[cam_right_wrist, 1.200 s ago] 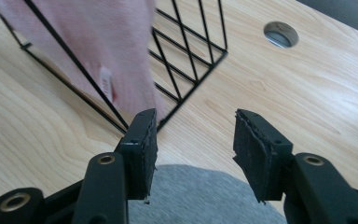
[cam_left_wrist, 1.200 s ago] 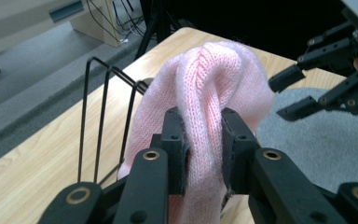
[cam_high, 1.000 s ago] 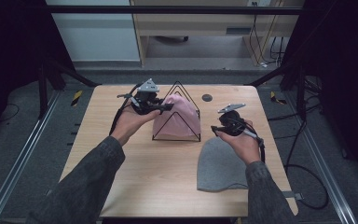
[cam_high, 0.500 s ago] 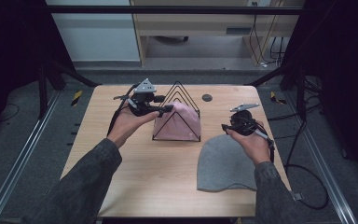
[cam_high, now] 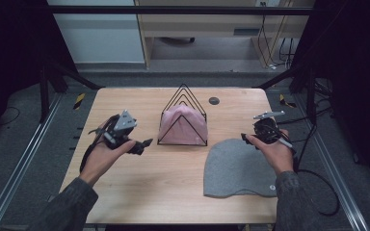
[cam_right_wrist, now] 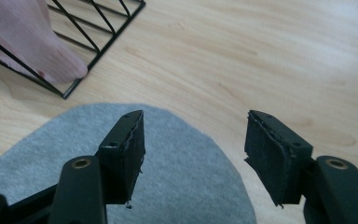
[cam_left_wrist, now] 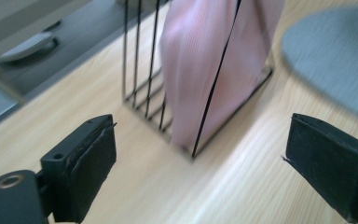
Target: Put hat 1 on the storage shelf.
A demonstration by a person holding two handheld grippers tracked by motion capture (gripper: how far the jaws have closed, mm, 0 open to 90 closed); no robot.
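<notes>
Desk of light wood is carrying everything, its near edge partly covered by the person's sleeves. Grey beanie is lying flat at the near right, its right edge hidden under the right forearm; a small pale tag near its hem is too small to read. Black wire rack is standing mid-desk, well apart from the beanie. Pink hat is sitting inside the rack, filling its front slots; which slot exactly is hard to tell. Left tongs are hovering just left of the rack, jaws spread wide and gripping nothing, pointing at the rack's corner. Right tongs are hovering over the beanie's far edge, jaws also wide apart and empty; whether they are touching the fabric is unclear. Small dark disc is lying behind the rack, unidentifiable.
</notes>
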